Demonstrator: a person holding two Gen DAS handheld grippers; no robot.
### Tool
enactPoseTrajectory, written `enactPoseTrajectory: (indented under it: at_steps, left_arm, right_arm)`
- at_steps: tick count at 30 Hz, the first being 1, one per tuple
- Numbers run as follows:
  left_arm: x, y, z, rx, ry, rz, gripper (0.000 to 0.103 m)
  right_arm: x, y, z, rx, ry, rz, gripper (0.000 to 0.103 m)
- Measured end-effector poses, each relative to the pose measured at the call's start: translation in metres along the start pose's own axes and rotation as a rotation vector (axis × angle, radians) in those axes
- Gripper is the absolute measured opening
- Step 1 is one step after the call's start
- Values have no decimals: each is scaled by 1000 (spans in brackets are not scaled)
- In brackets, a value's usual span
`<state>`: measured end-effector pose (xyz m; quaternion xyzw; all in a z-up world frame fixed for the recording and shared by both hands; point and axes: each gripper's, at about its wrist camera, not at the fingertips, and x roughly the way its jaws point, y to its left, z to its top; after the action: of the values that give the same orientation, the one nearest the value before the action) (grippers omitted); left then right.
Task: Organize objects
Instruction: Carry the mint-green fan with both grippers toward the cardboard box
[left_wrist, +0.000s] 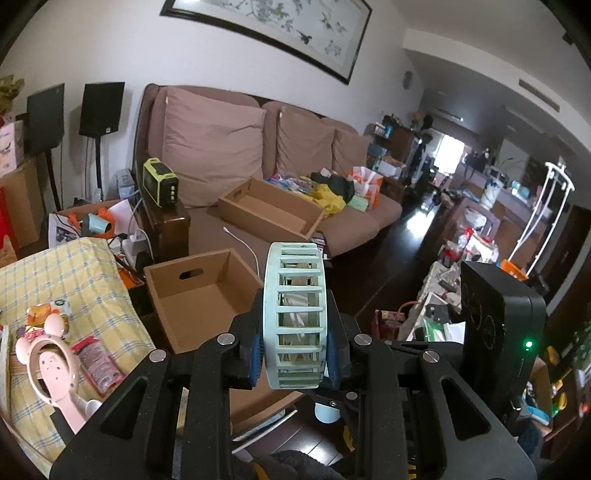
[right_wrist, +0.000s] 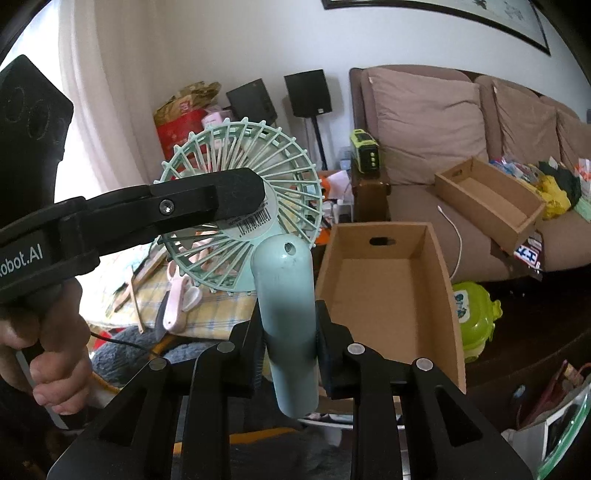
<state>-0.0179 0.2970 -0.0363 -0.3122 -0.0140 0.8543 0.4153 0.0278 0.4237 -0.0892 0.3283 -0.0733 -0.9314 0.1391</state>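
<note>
A mint handheld fan (right_wrist: 243, 192) is carried just beside the open cardboard box (right_wrist: 391, 291), its cage pinched edgewise in the nearly closed left claw (left_wrist: 295, 354) and its handle clamped in the nearly closed right claw (right_wrist: 290, 350); judged as the transport step, lowering into the box comes next. Only the right wrist view shows the handle and barcode label; only the left shows a pink fan (left_wrist: 51, 365) on the checked cloth beyond the box.
</note>
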Motion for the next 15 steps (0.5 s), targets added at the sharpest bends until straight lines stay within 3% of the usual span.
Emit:
enactPoseTrajectory:
  at_steps: [15]
  left_arm:
    - [32,-22,4,13,36,-32,24]
  right_arm:
    - [-5,-38,-5,68,-2,-32,24]
